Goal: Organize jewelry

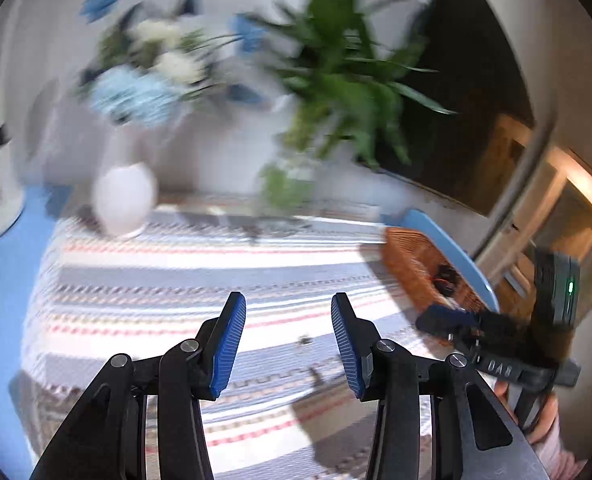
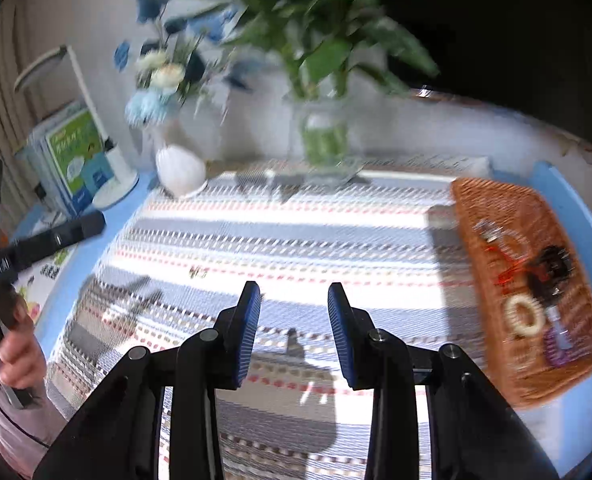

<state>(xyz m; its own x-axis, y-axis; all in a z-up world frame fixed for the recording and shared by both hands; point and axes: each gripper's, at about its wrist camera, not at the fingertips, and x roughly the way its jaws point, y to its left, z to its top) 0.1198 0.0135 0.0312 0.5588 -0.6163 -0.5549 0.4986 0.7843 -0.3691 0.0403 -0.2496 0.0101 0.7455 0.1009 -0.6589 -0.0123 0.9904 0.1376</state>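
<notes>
A: How many baskets?
B: One wicker basket (image 2: 492,216), with one pale ring (image 2: 524,317), one red piece (image 2: 510,270), one dark piece (image 2: 552,268) and one purple piece (image 2: 556,346) inside.
A: Vases?
B: Two: one white vase (image 2: 180,172), one glass jar (image 2: 324,136).
A: On the cloth?
B: One small trinket (image 2: 197,272). Also one lamp (image 2: 107,176).

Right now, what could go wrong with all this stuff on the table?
The tiny piece lying loose on the striped cloth is hard to see and could get lost. The wicker basket sits near the table's edge and might get knocked off. The glass vase could tip if bumped.
</notes>
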